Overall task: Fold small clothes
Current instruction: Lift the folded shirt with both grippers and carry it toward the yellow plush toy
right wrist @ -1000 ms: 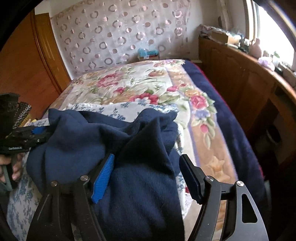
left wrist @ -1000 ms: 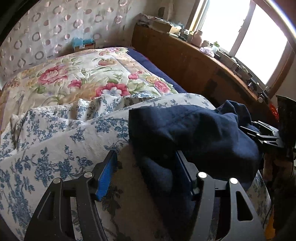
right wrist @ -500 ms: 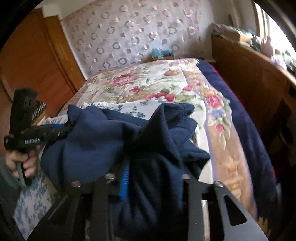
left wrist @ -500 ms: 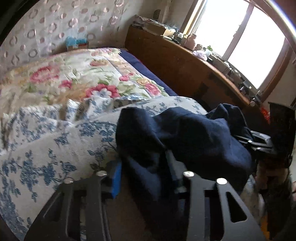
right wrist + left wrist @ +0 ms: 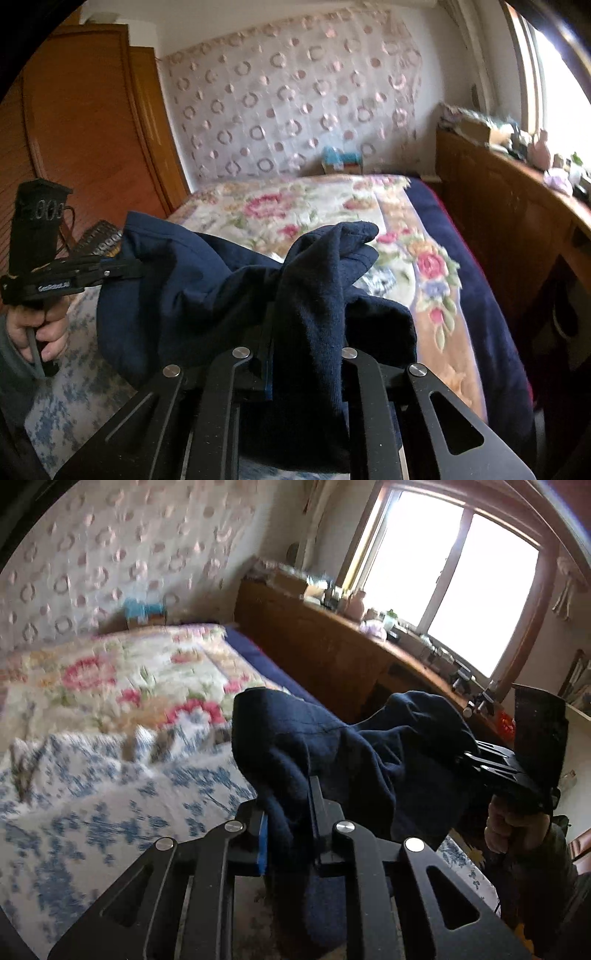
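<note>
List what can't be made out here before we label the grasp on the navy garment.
- Navy garment: type and layout unreadable in both views; it is bunched.
- Left hand-held gripper: pad contact in the left wrist view buried in cloth.
- Right hand-held gripper: same in the right wrist view.
- Floral quilt: motion-blurred in the left wrist view.
- Items on the wooden sill: too small, backlit.

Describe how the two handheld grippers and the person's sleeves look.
Both the left gripper and right gripper are matte black linkage frames with silver rivets and blue finger pads. The left gripper's side carries small white lettering, and its pistol handle meets a grey sleeve.
</note>
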Action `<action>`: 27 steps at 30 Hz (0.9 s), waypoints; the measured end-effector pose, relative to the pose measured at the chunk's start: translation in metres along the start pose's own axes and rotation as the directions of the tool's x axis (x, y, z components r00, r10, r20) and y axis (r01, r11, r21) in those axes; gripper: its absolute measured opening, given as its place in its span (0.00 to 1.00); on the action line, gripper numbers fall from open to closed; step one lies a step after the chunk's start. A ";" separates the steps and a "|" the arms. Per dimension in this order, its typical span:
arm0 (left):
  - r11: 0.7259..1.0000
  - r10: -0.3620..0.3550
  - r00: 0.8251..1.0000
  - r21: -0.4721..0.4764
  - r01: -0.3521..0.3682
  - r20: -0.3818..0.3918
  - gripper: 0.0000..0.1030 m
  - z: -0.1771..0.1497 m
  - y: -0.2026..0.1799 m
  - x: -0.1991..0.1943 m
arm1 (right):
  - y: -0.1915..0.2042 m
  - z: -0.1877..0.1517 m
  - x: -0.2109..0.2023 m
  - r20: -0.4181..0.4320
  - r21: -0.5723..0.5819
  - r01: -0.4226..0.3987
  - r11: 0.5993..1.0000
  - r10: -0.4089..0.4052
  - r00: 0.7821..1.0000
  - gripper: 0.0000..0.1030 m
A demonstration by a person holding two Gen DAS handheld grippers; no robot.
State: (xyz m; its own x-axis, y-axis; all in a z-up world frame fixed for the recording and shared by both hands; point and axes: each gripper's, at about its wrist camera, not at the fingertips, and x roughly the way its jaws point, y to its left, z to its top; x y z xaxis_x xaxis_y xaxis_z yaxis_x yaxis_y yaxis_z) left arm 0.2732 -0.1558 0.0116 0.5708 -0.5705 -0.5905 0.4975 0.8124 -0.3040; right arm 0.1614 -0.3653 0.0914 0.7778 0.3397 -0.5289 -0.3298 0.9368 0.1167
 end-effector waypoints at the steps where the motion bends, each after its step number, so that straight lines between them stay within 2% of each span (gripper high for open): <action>1: 1.000 0.009 1.000 0.008 -0.009 0.019 0.17 0.001 -0.001 -0.009 | 0.005 0.001 -0.001 0.010 -0.009 -0.011 1.000 0.011 1.000 0.14; 6: 0.996 0.083 0.991 0.012 -0.085 0.109 0.17 0.001 0.012 -0.066 | 0.039 0.011 0.009 0.040 -0.096 -0.076 0.992 0.080 0.996 0.14; 11: 0.980 0.198 0.963 -0.024 -0.198 0.184 0.17 -0.013 0.042 -0.134 | 0.096 0.034 0.034 0.024 -0.228 -0.171 0.958 0.181 0.983 0.14; 14: 0.957 0.290 0.929 -0.051 -0.286 0.232 0.17 -0.026 0.063 -0.176 | 0.139 0.054 0.053 0.004 -0.304 -0.235 0.923 0.248 0.969 0.14; 17: 0.920 0.391 0.875 -0.098 -0.379 0.284 0.17 -0.042 0.085 -0.219 | 0.184 0.076 0.074 -0.014 -0.383 -0.288 0.878 0.305 0.952 0.14; 18: 0.912 0.409 0.865 -0.116 -0.393 0.291 0.17 -0.046 0.092 -0.225 | 0.196 0.084 0.084 -0.023 -0.408 -0.299 0.863 0.318 0.948 0.14; 20: 0.886 0.464 0.830 -0.163 -0.434 0.309 0.17 -0.057 0.108 -0.243 | 0.224 0.102 0.107 -0.045 -0.463 -0.324 0.825 0.343 0.938 0.14; 21: 0.863 0.505 0.804 -0.191 -0.468 0.313 0.17 -0.066 0.117 -0.252 | 0.237 0.110 0.119 -0.056 -0.485 -0.338 0.807 0.356 0.933 0.14; 23: 0.826 0.563 0.768 -0.236 -0.512 0.306 0.17 -0.082 0.133 -0.261 | 0.266 0.123 0.144 -0.085 -0.538 -0.363 0.761 0.379 0.921 0.14; 25: 0.801 0.595 0.753 -0.280 -0.529 0.281 0.17 -0.100 0.145 -0.263 | 0.296 0.131 0.169 -0.122 -0.582 -0.392 0.713 0.399 0.909 0.14; 27: 0.780 0.617 0.745 -0.318 -0.539 0.252 0.17 -0.122 0.157 -0.264 | 0.310 0.140 0.197 -0.164 -0.605 -0.438 0.665 0.434 0.886 0.14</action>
State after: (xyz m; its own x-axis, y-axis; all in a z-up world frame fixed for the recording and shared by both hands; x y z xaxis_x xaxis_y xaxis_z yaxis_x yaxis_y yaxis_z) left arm 0.1211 0.1373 0.0291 0.8971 0.0458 -0.4394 -0.1268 0.9795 -0.1567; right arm 0.2869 0.0041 0.1410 0.4580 0.6938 -0.5558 -0.8836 0.4238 -0.1990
